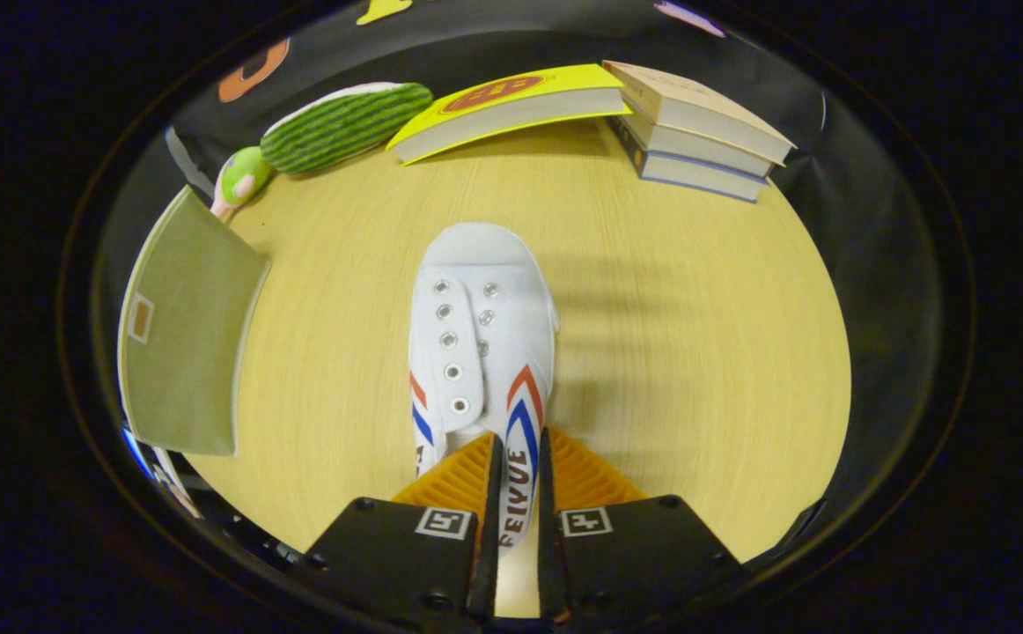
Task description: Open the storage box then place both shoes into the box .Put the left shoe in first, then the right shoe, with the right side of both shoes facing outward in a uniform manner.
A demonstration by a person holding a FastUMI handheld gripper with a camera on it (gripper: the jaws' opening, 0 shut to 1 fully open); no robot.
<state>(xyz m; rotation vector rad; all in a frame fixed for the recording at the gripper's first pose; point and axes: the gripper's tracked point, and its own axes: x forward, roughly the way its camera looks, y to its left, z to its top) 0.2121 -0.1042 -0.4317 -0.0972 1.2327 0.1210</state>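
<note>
A white canvas shoe (481, 335) with red and blue stripes points away from me, its toe toward the books. My gripper (520, 458) is shut on the shoe's right side wall near the heel, both fingers pressing the canvas between them. The shoe hangs or rests over the pale wooden table (696, 352); I cannot tell which. To the left of the shoe stands an olive-green storage box (186, 335) with a small tag on its flat face.
Beyond the shoe lie a yellow book (511, 106) and a stack of three books (696, 132) to its right. A green striped plush toy (344, 126) and a small green-and-pink toy (243, 179) sit behind the box.
</note>
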